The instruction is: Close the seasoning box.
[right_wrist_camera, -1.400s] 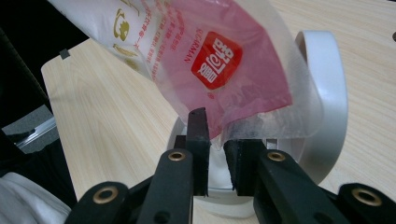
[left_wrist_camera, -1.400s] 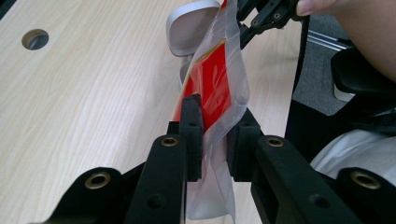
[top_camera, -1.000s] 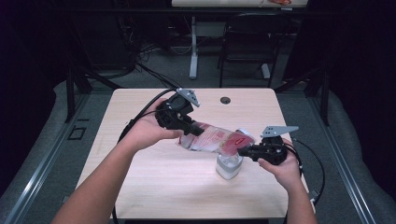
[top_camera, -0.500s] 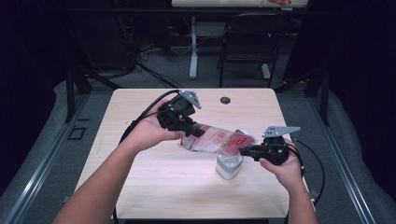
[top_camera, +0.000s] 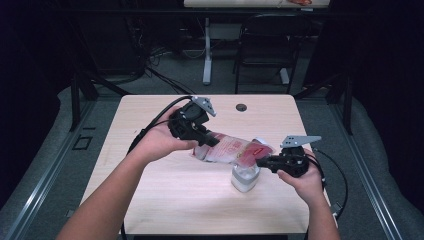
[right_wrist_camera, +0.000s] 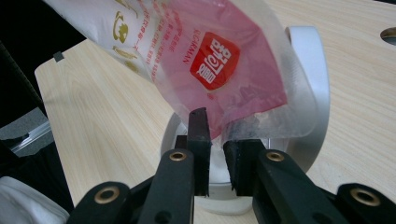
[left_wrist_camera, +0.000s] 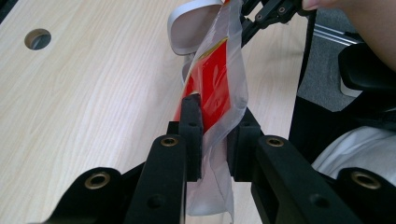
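Two grippers hold a pouch tipped over a jar

On the pale wooden table (top_camera: 165,200) nothing has shifted since a second ago: we still see both hands parked, so the pour looks mid-step. The clear plastic pouch with red printing (top_camera: 232,150) slants above the table's centre, its mouth at four o'clock over the small white open jar (top_camera: 245,177). Our left gripper (left_wrist_camera: 212,135) stays pinched on the pouch's sealed end; our right gripper (right_wrist_camera: 217,135) pinches its open lip at the jar.

L gripper (top_camera: 212,141) fingers clamped, R gripper (top_camera: 261,161) fingers pinched, forearms angled inward
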